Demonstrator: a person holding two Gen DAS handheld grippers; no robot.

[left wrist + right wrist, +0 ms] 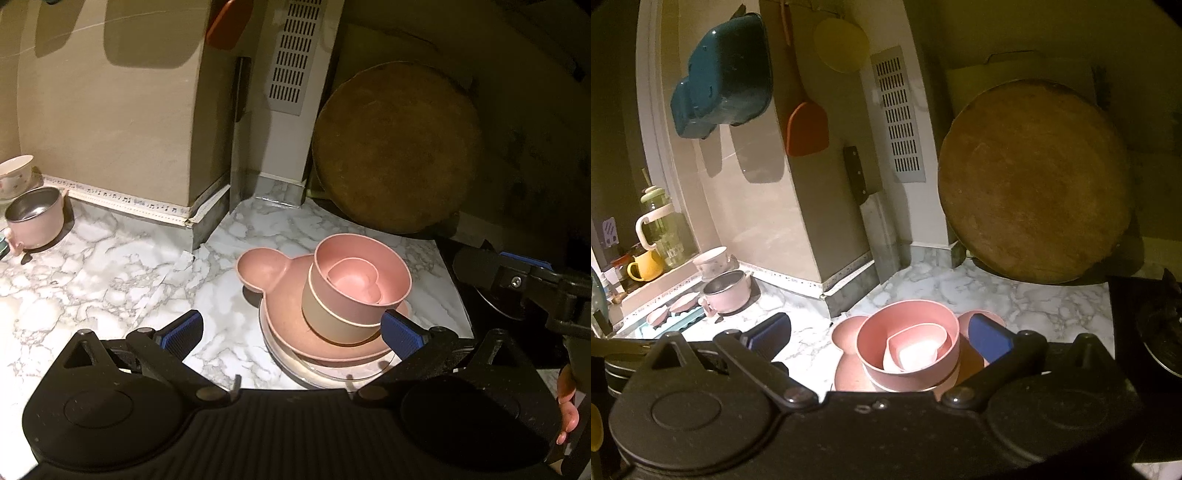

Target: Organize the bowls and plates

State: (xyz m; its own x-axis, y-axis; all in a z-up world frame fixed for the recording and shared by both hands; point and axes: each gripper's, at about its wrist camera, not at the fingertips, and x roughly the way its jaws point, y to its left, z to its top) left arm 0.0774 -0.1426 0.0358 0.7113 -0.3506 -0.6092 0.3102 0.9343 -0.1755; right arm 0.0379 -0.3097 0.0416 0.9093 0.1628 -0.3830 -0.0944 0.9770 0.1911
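A stack stands on the marble counter: a pink bear-eared plate on pale plates, then a beige cup, a pink bowl and a small heart-shaped dish nested inside. My left gripper is open just in front of the stack, empty. My right gripper is open over the same stack, with the pink bowl, the heart dish and the eared plate between its fingers; it also shows at the right of the left wrist view. A pink steel-lined pot and a floral bowl sit far left.
A round wooden board leans on the back wall. A cleaver, an orange spatula and a teal pan hang on the wall. A yellow mug, a glass jug and leaf dishes are left. A black stove lies right.
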